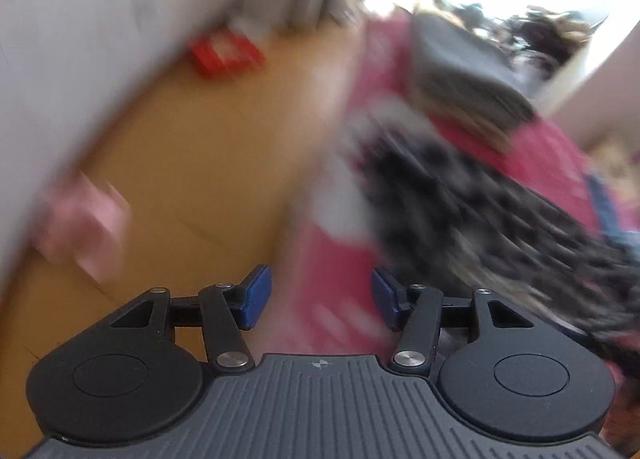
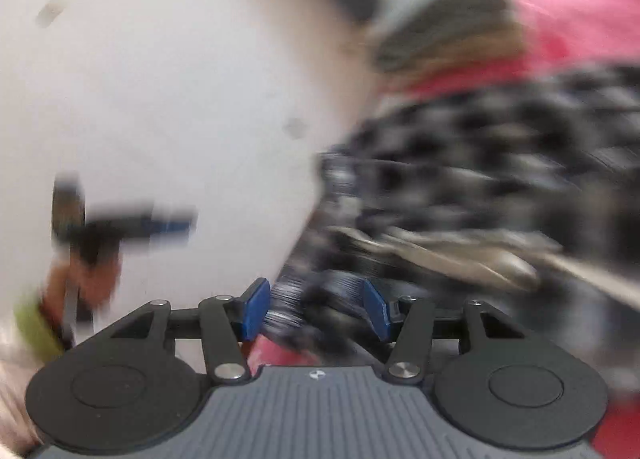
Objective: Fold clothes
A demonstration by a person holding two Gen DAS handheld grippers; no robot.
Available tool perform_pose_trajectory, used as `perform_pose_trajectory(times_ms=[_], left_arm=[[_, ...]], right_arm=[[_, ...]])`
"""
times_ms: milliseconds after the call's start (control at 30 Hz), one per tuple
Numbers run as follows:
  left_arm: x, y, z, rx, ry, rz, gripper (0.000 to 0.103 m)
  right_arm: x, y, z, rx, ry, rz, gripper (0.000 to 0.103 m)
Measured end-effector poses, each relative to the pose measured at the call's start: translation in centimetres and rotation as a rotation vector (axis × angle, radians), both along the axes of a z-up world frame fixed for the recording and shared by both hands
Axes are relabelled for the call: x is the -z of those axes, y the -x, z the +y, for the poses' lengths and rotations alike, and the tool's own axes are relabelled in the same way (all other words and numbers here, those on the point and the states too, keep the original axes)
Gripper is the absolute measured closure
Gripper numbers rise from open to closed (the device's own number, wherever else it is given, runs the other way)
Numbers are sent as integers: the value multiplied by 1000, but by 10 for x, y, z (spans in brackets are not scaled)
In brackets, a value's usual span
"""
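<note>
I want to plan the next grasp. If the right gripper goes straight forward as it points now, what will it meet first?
Most likely the black-and-white patterned garment. The right gripper is open, and blurred folds of that fabric already lie between and just beyond its blue pads. Motion blur makes depth uncertain, so whether they touch is unclear.

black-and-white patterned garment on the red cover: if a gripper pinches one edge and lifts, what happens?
Both views are motion-blurred, so this is tentative. The patterned garment lies bunched in soft folds on the red cover, so it probably hangs limp and drapes rather than holding shape. It looks like thin cloth, likely light. A one-edge pinch by the open right gripper may drag the rest along.
</note>
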State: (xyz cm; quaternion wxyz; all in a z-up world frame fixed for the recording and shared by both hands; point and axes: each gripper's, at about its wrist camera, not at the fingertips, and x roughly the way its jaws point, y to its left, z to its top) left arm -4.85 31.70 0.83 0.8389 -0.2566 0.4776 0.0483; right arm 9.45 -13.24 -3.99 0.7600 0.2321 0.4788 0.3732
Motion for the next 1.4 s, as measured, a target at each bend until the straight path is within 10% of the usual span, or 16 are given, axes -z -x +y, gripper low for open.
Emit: perform_pose_trajectory(times_ms=[167,333,667,1033,1200,1400], left_arm=[[52,30,-40,-31,305,35,48],[77,46,-57,-82,411,44,39],[100,38,-65,-230,505,-15,38],[108,31,-70,-345,495,-78,65],[109,33,-74,-445,458,-87,92],[87,52,-62,-497,439,-112,94]], right_arm=[[28,27,-113,311,17,166,47],[37,64,-197,582,-45,221,47],[89,60,-259,954,-135,409,47],[122,16,-311,1166,-190,391,49],[129,5,-312,1179,-128,342,96],[95,47,-309,1190,-88,316,97]])
